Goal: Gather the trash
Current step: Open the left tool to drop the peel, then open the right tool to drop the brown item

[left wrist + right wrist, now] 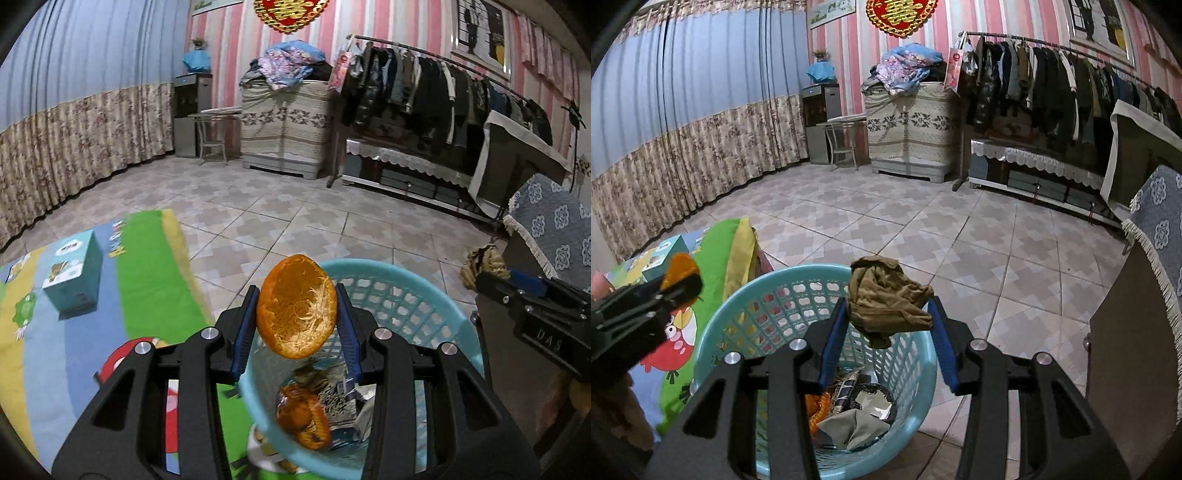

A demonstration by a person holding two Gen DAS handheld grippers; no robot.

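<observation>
My left gripper (297, 301) is shut on an orange peel half (297, 306) and holds it above the left rim of a light blue plastic basket (424, 288). Inside the basket lie more orange peels (304, 415) and wrappers. My right gripper (890, 310) is shut on a crumpled brown wad (886, 299) and holds it over the same basket (738, 306), which holds peel, foil and paper scraps (857, 410). The right gripper shows at the right of the left wrist view (480, 275), the left gripper at the left of the right wrist view (679, 277).
A colourful cartoon mat (147, 266) lies left of the basket with a teal box (74, 273) on it. A dark cabinet with a blue patterned cloth (1160, 221) stands at the right. Tiled floor (923, 229) runs back to a clothes rack (1052, 85) and curtains (683, 155).
</observation>
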